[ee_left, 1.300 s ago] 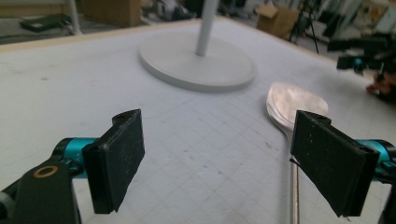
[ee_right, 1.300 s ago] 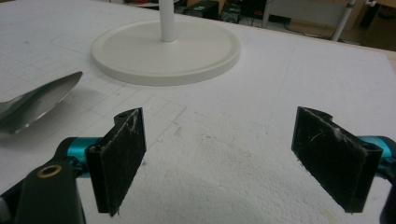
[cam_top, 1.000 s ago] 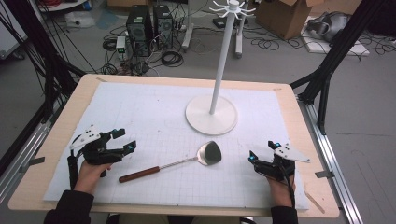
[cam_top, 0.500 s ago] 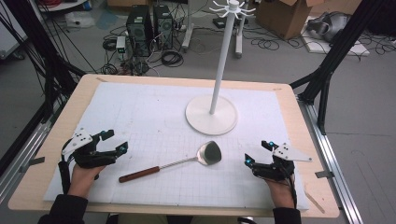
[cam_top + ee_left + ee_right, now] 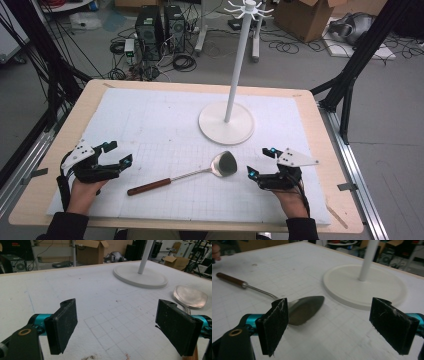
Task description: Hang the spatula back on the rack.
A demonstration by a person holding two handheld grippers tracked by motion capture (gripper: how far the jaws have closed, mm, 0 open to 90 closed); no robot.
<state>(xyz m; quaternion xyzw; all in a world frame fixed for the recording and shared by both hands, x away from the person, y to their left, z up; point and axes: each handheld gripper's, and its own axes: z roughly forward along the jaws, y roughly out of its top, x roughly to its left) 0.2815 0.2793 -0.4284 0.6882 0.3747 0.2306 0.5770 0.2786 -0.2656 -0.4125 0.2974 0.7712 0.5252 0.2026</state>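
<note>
- Both of your hand-held grippers are empty: the left hand-held gripper (image 5: 119, 154) stands wide open with nothing between its pads, and the right hand-held gripper (image 5: 261, 161) is just as wide and bare.
- The spatula (image 5: 186, 174) lies flat on the counter (image 5: 165, 85) between them, its wooden handle (image 5: 149, 186) toward your left and its metal blade (image 5: 223, 164) toward your right, just short of the white stand (image 5: 227, 120).
- I would take the handle, not the blade: the blade is thin and looks slippery.
- Bring the jaws down astride the handle, pads square to it, then close.
- Keep clear of the stand's base as you lift.
</note>
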